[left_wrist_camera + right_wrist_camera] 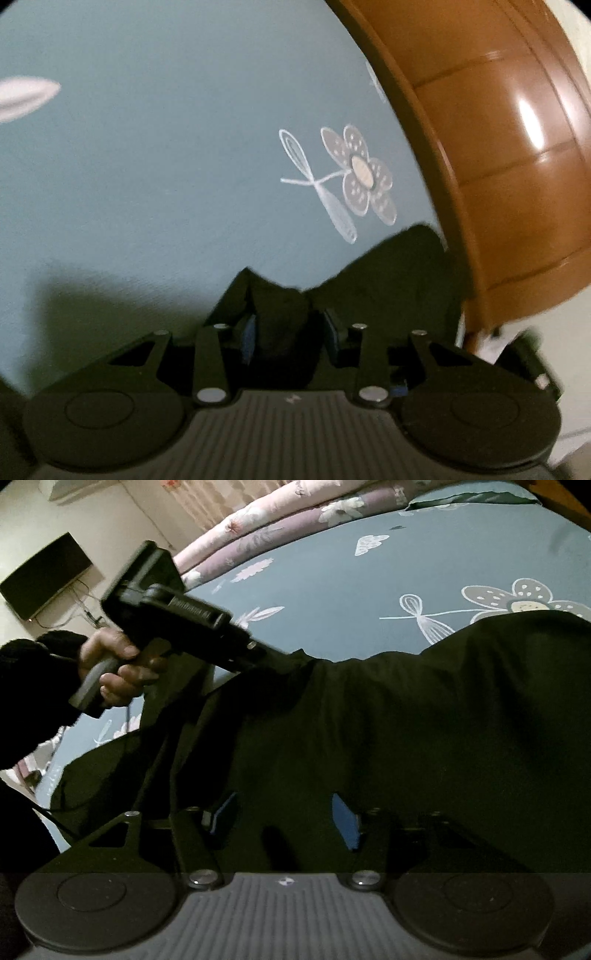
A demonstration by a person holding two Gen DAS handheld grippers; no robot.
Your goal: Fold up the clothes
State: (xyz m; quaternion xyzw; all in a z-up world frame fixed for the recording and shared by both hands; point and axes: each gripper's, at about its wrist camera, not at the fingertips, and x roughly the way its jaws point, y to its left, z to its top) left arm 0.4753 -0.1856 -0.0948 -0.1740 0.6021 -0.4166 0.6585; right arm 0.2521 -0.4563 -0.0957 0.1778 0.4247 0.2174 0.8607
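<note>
Your left gripper (290, 328) fingers clamp bunched edge of dark garment (369, 720); right gripper (284, 819) fingers apart, gripping nothing. One-sided pull risks skewed fold on bed sheet (332, 583).

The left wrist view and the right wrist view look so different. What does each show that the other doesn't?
Only the left wrist view shows the brown wooden bed frame and the left gripper pinching dark cloth. Only the right wrist view shows the hand holding that gripper, a wall screen, the pink quilt, and the right gripper open. Both show the dark garment on the blue flowered sheet.
</note>
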